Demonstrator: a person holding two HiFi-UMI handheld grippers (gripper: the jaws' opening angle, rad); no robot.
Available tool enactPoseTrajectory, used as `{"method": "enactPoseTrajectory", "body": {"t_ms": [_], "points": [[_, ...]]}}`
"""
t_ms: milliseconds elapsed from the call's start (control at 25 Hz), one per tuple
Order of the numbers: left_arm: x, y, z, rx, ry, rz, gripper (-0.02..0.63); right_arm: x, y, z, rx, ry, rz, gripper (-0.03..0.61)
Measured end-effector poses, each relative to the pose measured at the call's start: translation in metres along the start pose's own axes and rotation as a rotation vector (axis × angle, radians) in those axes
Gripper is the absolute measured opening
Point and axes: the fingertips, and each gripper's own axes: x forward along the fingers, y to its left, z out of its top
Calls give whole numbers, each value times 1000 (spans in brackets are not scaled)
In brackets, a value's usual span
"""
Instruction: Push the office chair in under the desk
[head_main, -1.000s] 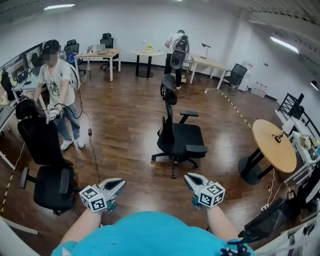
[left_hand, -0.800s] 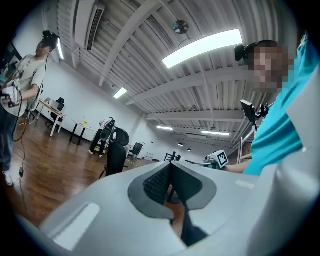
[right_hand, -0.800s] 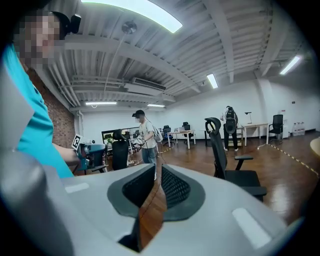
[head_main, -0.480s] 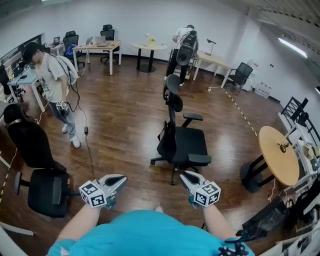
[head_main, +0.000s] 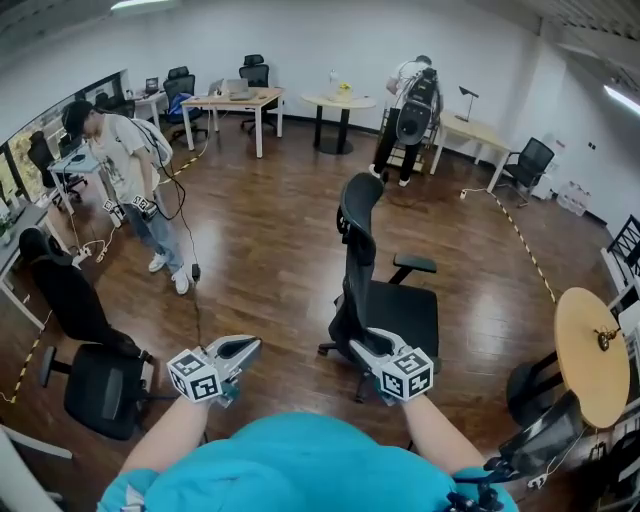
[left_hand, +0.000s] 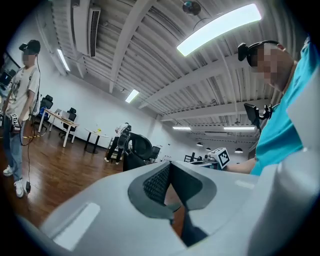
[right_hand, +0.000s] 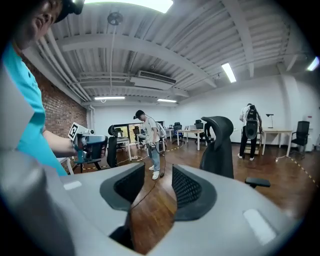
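Black high-backed office chair (head_main: 372, 300) stands centre-right of the head view on the dark wood floor (head_main: 270, 230), in the open, with no desk beside it. Its backrest is on the left, and the seat and armrests point right.

Right gripper (head_main: 362, 347): just in front of the seat's near edge. Jaws are opening, with only floor showing between them. Contact with the chair: cannot tell.

Left gripper (head_main: 246, 348): lower left of the chair, clear of it. Jaws are closed together on nothing.

Light wooden desk with white legs (head_main: 232, 101) sits far off, upper left. Which desk is meant is unclear.

Judgement: step in hand is reaching for the chair. Best to get behind the backrest, set both grippers on it, push low and straight, and steer round the thin black cable (head_main: 195, 310) on the floor.
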Motion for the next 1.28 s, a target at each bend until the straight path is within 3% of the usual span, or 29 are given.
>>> {"method": "enactPoseTrajectory", "body": {"t_ms": [200, 400, 520, 680, 800, 960, 1080, 1200, 1280], "points": [[54, 52, -9, 26, 56, -34, 109, 43, -40, -10, 4, 45, -22, 190], [113, 149, -18, 33, 53, -79, 131, 110, -94, -28, -14, 116, -117, 223], [140, 250, 8, 38, 63, -126, 193, 195, -118, -14, -29, 186, -200, 250], [150, 421, 40, 57, 117, -243, 285, 361, -120, -10, -18, 314, -345, 290], [206, 501, 37, 56, 161, -319, 377, 427, -154, -28, 10, 402, -455, 318], [304, 556, 21, 73, 238, -396, 469, 466, -210, -45, 22, 496, -533, 320], [348, 572, 8, 120, 294, -469, 488, 484, -231, -54, 42, 499, -550, 200], [371, 573, -3, 156, 309, -515, 478, 488, -233, -63, 121, 445, -517, 197], [384, 576, -3, 147, 300, -517, 413, 485, -239, -64, 154, 415, -505, 190]]}}
